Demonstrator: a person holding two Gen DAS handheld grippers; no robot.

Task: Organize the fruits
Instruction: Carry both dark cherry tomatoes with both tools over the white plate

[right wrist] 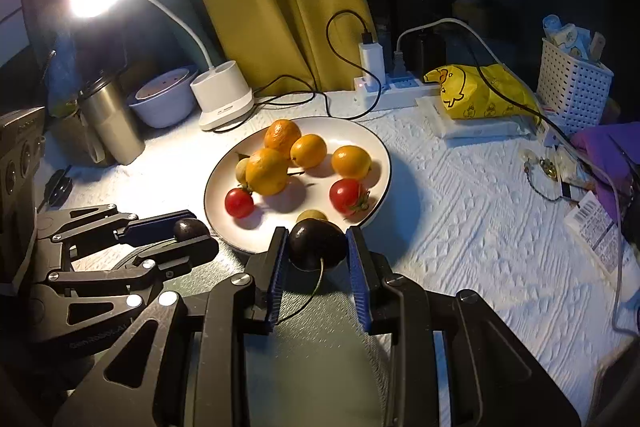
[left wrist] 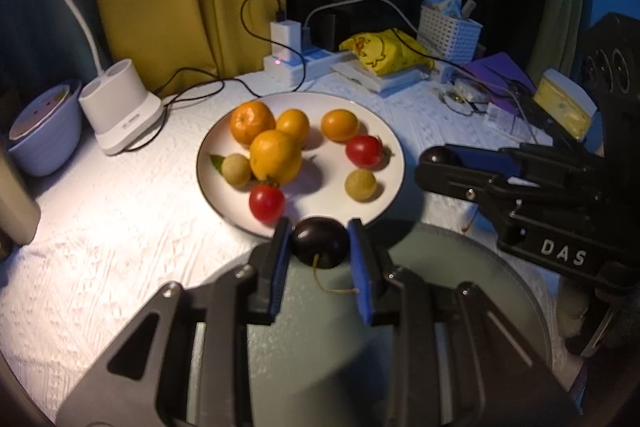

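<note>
A white plate [left wrist: 376, 115] holds several oranges [left wrist: 275, 157], two red tomatoes [left wrist: 267, 202] and two small yellow-green fruits [left wrist: 360, 185]. My left gripper [left wrist: 319, 243] is shut on a dark cherry [left wrist: 319, 242] with a stem, above a grey-green glass plate [left wrist: 460, 267] near me. My right gripper [right wrist: 318, 245] is shut on another dark cherry [right wrist: 317, 243] over the same glass plate [right wrist: 320, 347]. The white plate [right wrist: 380, 147] lies just beyond it. The left gripper with its cherry [right wrist: 188, 227] shows at the left of the right wrist view.
A lit desk lamp [right wrist: 224, 99] stands behind the plate, with a bowl [right wrist: 164, 103] and a steel tumbler [right wrist: 110, 119] to its left. A power strip [right wrist: 396, 87], cables, a yellow bag [right wrist: 480, 91] and a white basket [right wrist: 572, 87] line the back and right.
</note>
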